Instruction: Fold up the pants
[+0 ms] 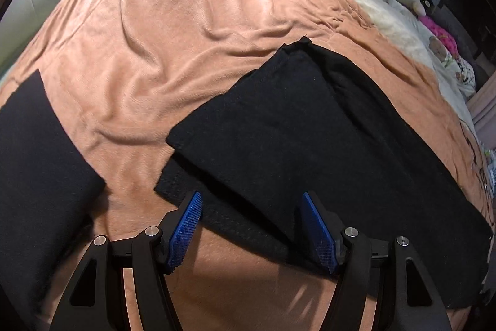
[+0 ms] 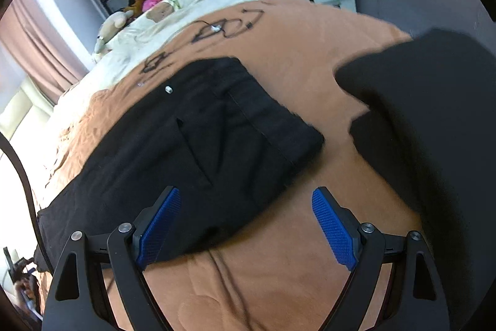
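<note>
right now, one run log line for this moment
pants: part-folded on blanket | left claw: open over hem edge | right claw: open over waist edge, nothing gripped

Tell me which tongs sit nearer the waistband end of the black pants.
Right. The right tongs hang open by the waistband end of the pants; the left tongs hang open over the folded leg end.

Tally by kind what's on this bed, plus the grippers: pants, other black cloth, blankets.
Pants: 1
Other black cloth pieces: 2, one beside the leg end, one beside the waist end
Blankets: 2, peach blanket and cream blanket
Grippers: 2, left gripper and right gripper, both open
Total: 7
</note>
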The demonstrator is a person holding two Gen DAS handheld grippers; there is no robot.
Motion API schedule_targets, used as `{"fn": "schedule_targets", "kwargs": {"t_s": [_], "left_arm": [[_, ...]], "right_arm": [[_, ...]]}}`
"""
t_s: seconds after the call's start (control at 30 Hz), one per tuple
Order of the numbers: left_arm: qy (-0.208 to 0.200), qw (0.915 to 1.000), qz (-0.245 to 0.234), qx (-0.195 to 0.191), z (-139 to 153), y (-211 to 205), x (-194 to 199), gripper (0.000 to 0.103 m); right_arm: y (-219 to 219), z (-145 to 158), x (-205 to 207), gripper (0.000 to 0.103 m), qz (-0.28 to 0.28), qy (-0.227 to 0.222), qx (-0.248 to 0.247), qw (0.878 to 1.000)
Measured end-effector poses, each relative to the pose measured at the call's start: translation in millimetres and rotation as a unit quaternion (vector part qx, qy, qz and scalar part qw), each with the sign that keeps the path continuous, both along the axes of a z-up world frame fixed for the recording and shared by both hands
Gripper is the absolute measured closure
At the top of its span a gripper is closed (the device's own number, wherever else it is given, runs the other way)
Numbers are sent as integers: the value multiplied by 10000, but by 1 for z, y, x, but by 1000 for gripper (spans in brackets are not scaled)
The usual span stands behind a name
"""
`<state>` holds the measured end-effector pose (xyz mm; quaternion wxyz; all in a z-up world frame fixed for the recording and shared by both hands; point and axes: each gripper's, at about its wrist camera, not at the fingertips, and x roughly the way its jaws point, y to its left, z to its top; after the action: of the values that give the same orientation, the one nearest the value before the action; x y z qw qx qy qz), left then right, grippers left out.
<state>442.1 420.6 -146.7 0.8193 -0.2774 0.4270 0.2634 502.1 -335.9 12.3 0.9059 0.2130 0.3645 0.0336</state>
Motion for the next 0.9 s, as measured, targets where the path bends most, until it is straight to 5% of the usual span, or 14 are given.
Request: {"fn": "schedule_targets", "kwargs": {"t_s": [0.23,0.37,0.57,0.7,0.77,0.83,0.9], "left_arm": [[-30,10000,-3,-40,-15,-1,14,55],[-75,9997,44,-233,-25,1,17,98],[-131,9997,126,-175,-15,-2,6,101],[-176,9993,169,-288,-11,0,-8,101],[-201,9991,169,-332,-11,1,-14,101],[-243,9987,208,-401,-12,1,-19,101],[-282,9986,199,-405,-12,0,-22,101]], "right_arm": [[4,14,24,16,-60,8,-592,9982],[11,16,57,16,172,171,-1079,9939],[15,10,101,16,700,538,-1156,9894],[18,0,105,16,848,642,-1666,9803],[24,-4,103,23,847,627,-1875,9766],[26,-5,98,52,706,683,-2147,9717],[26,-6,98,59,585,903,-2240,9686]]}}
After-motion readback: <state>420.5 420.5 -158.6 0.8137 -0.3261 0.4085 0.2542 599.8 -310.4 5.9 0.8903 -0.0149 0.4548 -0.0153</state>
